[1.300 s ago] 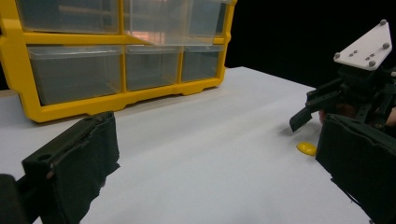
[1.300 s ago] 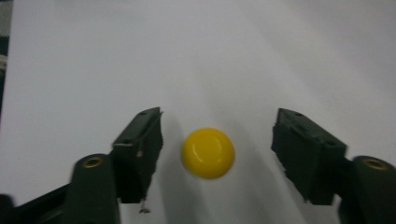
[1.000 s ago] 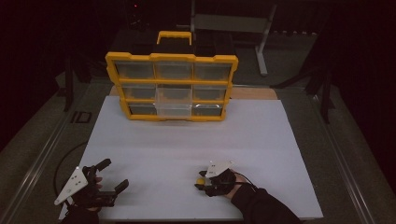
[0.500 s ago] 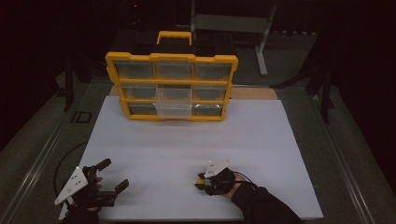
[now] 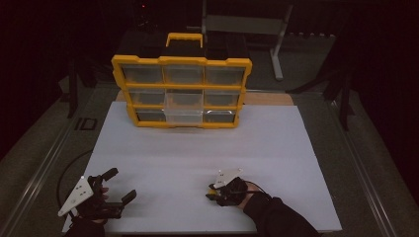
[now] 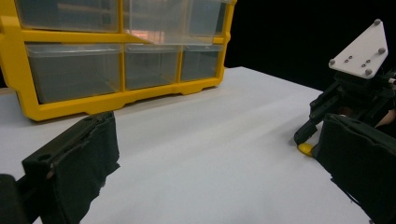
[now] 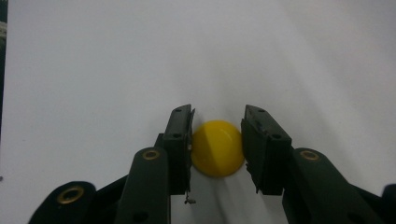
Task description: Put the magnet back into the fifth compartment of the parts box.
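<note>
Two black jaws of the right gripper (image 7: pixel 217 142) pinch a small yellow rounded plastic piece (image 7: pixel 217 148) across its sides; probably light, slick

A white table (image 5: pixel 276 143) stands lit in a dark room — a grey metal stand (image 5: pixel 279 34) behind it.

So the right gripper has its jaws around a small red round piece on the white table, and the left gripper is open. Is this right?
Not quite: the piece is yellow, not red. The right gripper view shows the yellow round piece between the jaws of the right gripper on the white table. The left gripper is open, as you said.
</note>
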